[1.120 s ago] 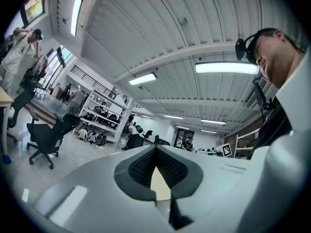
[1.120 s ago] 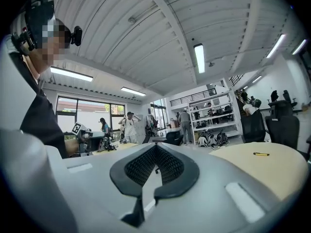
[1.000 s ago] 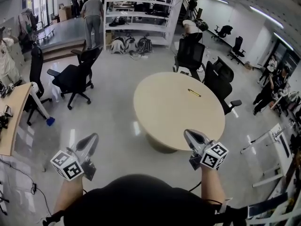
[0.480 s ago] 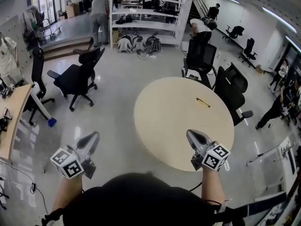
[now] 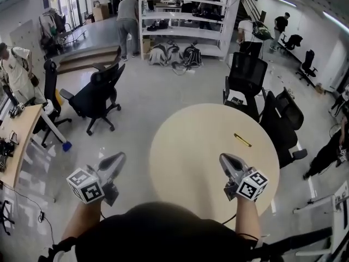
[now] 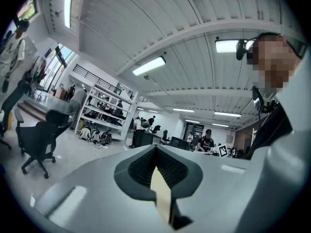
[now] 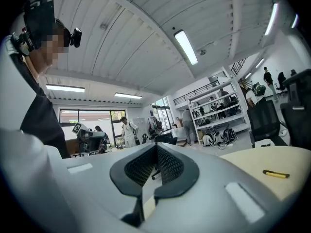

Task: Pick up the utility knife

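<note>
One yellow utility knife (image 5: 242,140) lies alone on the round beige worktop (image 5: 191,146), towards its far right side. Two grippers are held level. The left gripper (image 5: 121,156) is over the floor beside the worktop and the right gripper (image 5: 223,158) over its near edge. Both have their jaws together and empty. Two black office chairs (image 5: 248,75) stand at the far rim.

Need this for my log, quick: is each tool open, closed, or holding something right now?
Left tool: closed, empty.
Right tool: closed, empty; the utility knife lies untouched on the round table.
</note>
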Tool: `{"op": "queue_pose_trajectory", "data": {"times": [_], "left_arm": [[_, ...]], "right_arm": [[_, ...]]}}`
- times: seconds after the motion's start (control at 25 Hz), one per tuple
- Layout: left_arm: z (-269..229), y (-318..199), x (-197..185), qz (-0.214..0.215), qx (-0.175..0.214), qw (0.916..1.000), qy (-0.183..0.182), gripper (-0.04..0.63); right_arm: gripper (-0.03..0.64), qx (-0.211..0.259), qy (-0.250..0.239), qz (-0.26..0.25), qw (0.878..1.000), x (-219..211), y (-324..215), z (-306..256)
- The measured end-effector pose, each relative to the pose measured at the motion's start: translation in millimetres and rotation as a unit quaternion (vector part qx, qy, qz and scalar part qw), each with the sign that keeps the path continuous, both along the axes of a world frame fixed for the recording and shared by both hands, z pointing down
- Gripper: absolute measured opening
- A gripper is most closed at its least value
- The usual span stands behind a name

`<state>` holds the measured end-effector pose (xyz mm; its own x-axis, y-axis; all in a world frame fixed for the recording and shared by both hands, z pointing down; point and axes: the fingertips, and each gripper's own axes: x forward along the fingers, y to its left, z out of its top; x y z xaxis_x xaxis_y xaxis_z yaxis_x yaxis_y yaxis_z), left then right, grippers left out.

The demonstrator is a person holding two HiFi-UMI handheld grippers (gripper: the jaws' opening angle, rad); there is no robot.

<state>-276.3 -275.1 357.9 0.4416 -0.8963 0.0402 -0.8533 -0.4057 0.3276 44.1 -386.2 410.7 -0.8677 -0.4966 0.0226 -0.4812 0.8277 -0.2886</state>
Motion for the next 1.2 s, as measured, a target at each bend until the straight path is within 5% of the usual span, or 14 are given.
{"op": "queue_pose_trajectory", "data": {"times": [0.56,0.92,1.2], "left_arm": [[9,-141,69,0.110,-0.012,0.9937,-0.014,-0.006],[36,-272,49,0.236,-0.010,0.9717,-0.009,-0.006],[39,-405,26,0.303,0.011,0.9480,-0.098,-0.006]], "right_arm": [[0.015,-0.032,-0.020,0.128,0.991,104,-37,26],[0.015,-0.042,-0.009,0.251,0.967,77,-51,32],[0.015,-0.060,0.001,0.313,0.948,42,-68,26]]}}
